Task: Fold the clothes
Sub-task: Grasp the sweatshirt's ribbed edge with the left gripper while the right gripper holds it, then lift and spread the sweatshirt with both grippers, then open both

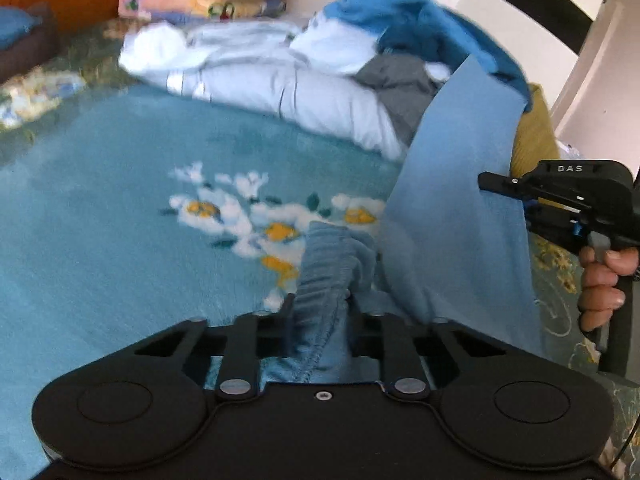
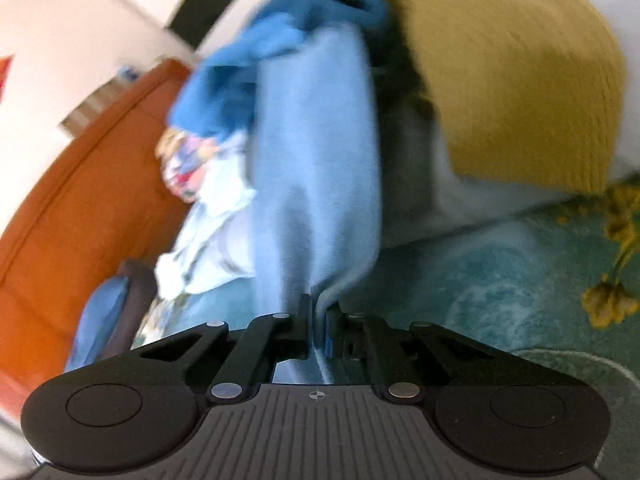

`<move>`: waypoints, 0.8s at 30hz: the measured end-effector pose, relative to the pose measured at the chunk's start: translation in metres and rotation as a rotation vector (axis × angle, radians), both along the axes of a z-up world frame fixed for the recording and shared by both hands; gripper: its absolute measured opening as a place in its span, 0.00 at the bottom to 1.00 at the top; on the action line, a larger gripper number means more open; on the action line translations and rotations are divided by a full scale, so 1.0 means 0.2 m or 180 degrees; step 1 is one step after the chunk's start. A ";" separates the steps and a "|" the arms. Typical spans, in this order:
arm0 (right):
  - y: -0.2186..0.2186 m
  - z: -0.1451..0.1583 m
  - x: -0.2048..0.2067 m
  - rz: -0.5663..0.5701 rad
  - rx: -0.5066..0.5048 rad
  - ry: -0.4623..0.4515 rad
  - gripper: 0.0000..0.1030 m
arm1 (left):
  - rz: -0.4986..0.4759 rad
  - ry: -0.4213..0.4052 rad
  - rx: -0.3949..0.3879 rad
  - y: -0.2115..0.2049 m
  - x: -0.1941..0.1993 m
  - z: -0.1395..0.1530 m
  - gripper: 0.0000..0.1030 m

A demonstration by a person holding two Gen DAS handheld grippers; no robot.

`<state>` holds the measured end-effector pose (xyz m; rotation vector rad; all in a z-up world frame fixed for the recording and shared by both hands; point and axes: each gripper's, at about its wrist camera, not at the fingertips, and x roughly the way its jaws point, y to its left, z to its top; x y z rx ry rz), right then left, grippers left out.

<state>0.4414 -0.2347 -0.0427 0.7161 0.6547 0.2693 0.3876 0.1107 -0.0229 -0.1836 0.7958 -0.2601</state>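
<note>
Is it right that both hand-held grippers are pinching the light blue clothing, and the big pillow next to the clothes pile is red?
Nearly. The left hand-held gripper and right hand-held gripper are both shut on the light blue clothing, but the pillow beside the clothes pile is mustard yellow, not red. The right wrist view shows it best.

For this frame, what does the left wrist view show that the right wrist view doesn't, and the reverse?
Only the left wrist view: the left gripper shut on the gathered waistband of the light blue garment, the flowered teal blanket, and the hand holding the right gripper's handle.

Only the right wrist view: the right gripper from behind, jaws shut on the garment's edge, and the orange headboard at left.

Both: the garment, the darker blue cloth and the mustard cushion.
</note>
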 end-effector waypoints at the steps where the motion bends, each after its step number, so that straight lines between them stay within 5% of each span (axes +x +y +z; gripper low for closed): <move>1: -0.01 0.04 -0.04 0.0014 0.0000 -0.0094 0.04 | 0.0045 -0.0077 -0.0015 0.02 -0.05 0.05 0.13; 15: -0.36 0.74 -0.68 -0.0353 0.0350 -0.1324 0.02 | 0.0630 -0.1128 -0.0139 0.31 -0.74 0.77 0.10; 24: -0.54 0.96 -1.19 -0.0490 0.0302 -0.1885 0.02 | 0.0656 -0.1598 0.0063 0.38 -1.26 1.08 0.11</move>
